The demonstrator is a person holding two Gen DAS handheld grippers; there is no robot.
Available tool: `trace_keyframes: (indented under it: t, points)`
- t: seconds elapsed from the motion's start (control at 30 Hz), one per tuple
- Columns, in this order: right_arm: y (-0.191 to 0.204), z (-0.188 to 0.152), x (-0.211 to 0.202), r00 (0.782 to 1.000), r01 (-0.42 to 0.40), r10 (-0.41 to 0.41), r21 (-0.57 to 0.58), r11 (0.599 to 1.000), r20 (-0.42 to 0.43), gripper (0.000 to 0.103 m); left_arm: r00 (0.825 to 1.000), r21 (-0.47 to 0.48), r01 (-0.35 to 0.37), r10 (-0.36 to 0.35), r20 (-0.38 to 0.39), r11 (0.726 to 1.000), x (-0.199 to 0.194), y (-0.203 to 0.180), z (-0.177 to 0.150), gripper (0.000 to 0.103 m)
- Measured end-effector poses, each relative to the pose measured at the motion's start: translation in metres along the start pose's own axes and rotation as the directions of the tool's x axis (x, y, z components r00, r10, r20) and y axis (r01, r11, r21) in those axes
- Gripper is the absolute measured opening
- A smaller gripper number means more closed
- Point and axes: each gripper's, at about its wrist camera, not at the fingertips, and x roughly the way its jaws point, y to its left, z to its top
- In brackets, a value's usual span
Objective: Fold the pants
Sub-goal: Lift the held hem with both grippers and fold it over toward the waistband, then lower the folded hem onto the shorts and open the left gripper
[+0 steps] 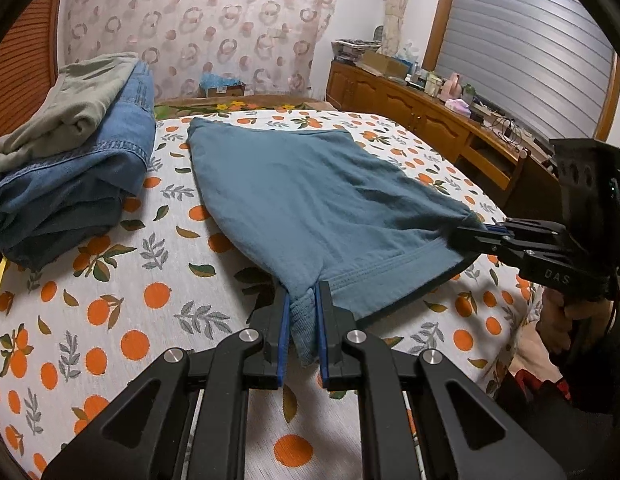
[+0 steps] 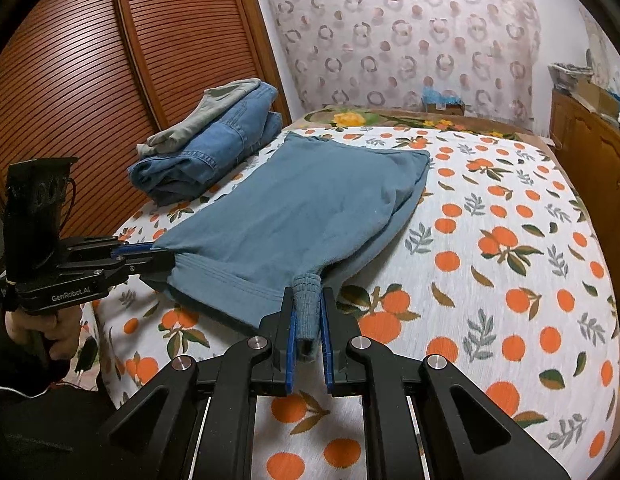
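Teal-blue pants (image 1: 310, 200) lie folded on the bed, their waistband end toward me and slightly lifted. My left gripper (image 1: 303, 292) is shut on a bunched ribbed corner of the pants. In the same view my right gripper (image 1: 466, 236) pinches the other near corner at the right. The right wrist view shows the pants (image 2: 301, 208) spread across the bed, my right gripper (image 2: 307, 296) shut on a ribbed corner, and my left gripper (image 2: 157, 254) clamped on the opposite corner at the left, held by a hand (image 2: 45, 328).
A stack of folded jeans with a grey-green garment on top (image 1: 73, 156) (image 2: 213, 148) sits at the bed's far left. The bedsheet (image 1: 121, 312) has an orange-fruit print. A wooden dresser (image 1: 422, 116) with clutter runs along the right; a slatted wooden door (image 2: 109, 80) stands left.
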Motion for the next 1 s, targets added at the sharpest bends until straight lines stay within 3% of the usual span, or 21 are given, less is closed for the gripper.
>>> trace_keyframes:
  t: [1.0]
  points:
    - [0.006, -0.013, -0.045, 0.999, 0.009, -0.008, -0.002, 1.0, 0.045, 0.01, 0.998, 0.066, 0.028, -0.032, 0.052, 0.997, -0.036, -0.027, 0.003, 0.013]
